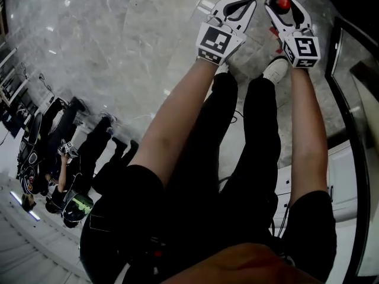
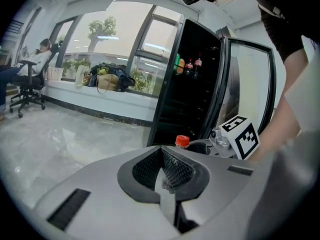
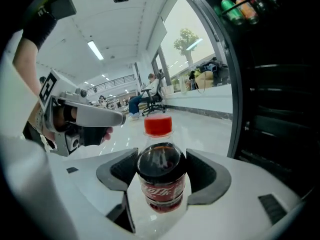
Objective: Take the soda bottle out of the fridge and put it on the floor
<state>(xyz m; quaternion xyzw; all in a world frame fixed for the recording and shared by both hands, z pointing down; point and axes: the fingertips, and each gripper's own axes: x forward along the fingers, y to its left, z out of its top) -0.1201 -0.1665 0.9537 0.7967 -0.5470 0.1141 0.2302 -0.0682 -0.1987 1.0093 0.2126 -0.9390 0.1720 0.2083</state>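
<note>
The cola bottle [image 3: 161,186] is clamped by the right tongs [image 3: 162,159]; the left tongs [image 2: 163,165] are closed, empty. Released tilted over the floor [image 1: 118,52], it could be toppled.

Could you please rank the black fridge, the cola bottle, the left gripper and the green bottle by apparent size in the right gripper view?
1. Open black fridge.
2. White left gripper and dark red-capped cola bottle: about alike, unranked; the bottle sits nearer the camera.
3. Small green bottle inside the fridge.
</note>
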